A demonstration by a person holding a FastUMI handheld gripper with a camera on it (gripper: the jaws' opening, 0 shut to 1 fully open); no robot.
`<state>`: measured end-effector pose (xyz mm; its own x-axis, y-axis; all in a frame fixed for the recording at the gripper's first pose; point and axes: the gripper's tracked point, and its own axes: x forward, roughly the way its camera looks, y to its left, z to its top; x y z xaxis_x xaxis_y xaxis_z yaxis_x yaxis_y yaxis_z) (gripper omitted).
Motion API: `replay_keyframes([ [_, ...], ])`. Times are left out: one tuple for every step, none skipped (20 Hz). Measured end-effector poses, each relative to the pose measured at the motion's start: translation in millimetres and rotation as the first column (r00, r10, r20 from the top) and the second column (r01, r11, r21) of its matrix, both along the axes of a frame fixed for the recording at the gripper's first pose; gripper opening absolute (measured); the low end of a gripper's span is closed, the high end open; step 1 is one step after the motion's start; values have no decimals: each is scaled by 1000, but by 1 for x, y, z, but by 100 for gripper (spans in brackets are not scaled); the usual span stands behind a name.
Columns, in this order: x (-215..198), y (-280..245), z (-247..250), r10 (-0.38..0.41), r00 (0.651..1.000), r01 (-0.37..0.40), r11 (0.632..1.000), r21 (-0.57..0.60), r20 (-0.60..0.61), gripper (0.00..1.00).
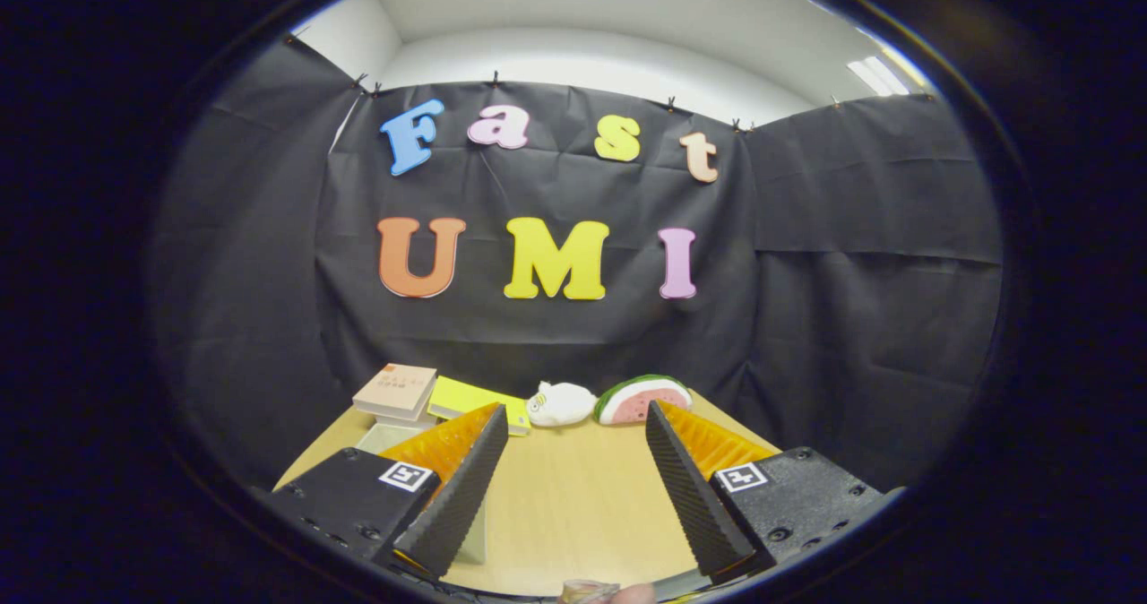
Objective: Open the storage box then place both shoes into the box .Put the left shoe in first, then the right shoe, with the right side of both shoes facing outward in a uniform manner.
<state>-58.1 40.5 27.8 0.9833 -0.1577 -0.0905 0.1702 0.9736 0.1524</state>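
— How's the claw (pixel 573 434)?
— Spread wide, holding nothing, bare tabletop (pixel 573 496) between the fingers.
— And the box (pixel 385 438)?
— At ten o'clock, a pale one mostly hidden behind the left finger. I can't tell if it's open.
— What else is about?
— A book (pixel 395 390) sits above it, with a yellow pad (pixel 466 400) alongside. At twelve, a white plush (pixel 560 403); at one, a watermelon toy (pixel 641 399), by the wall.

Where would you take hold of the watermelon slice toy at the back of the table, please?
Probably across its flat faces near the middle. The watermelon slice toy stands on its cut edge, rind arching on top, beyond the open gripper and beside the white plush. Come from above so the jaws straddle the thin slab.
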Motion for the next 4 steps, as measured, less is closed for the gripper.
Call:
replay_keyframes([
  [-1,1,-1,-3,1000,3,1000,4,2,99],
  [-2,1,0,-6,1000,6,1000,5,3,99],
  [-3,2,-1,-7,1000,7,1000,6,4,99],
  [-3,4,0,-7,1000,7,1000,5,5,99],
])
